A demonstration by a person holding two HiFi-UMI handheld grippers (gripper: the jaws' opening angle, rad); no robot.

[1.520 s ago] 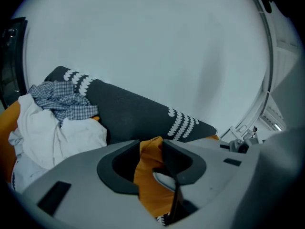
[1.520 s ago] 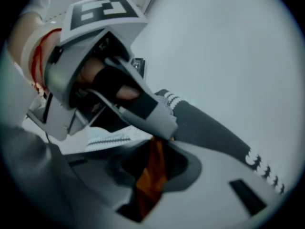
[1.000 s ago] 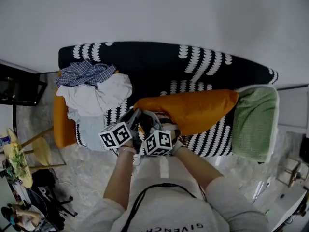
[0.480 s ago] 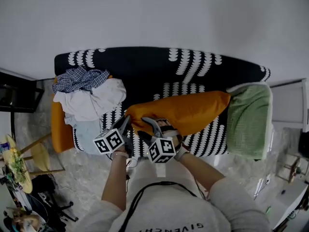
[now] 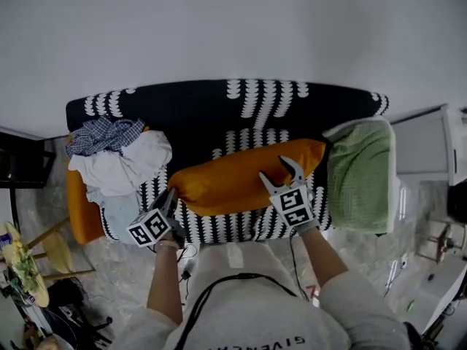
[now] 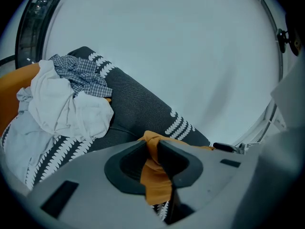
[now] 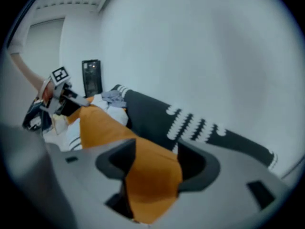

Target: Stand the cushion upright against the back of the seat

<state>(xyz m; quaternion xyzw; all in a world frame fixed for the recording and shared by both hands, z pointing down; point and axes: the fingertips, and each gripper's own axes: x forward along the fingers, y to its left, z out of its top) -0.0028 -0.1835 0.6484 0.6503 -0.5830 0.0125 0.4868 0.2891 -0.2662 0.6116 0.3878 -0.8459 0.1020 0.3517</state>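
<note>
While your left claw (image 5: 169, 197) pinched a corner of the orange cushion (image 5: 226, 184), your right claw (image 5: 275, 169) stood spread. The other end lay between its jaws (unclamped). Lifted one-handed toward the sofa back (image 5: 190, 111) beyond, the cushion could sag and slip free.

A plain pale wall (image 5: 233, 28) fills the scene behind a black sofa (image 5: 219, 104) patterned with rows of white marks, under soft, even light. The floor (image 5: 109, 275) is grey and marbled. At the sofa's left end a dark unit (image 5: 25, 168) stands against the wall, with a round yellow table (image 5: 29, 268) bearing greenery and a wooden-legged stool (image 5: 62, 228) close by on the floor. White furniture (image 5: 449, 148) stands beside the sofa's right end.
</note>
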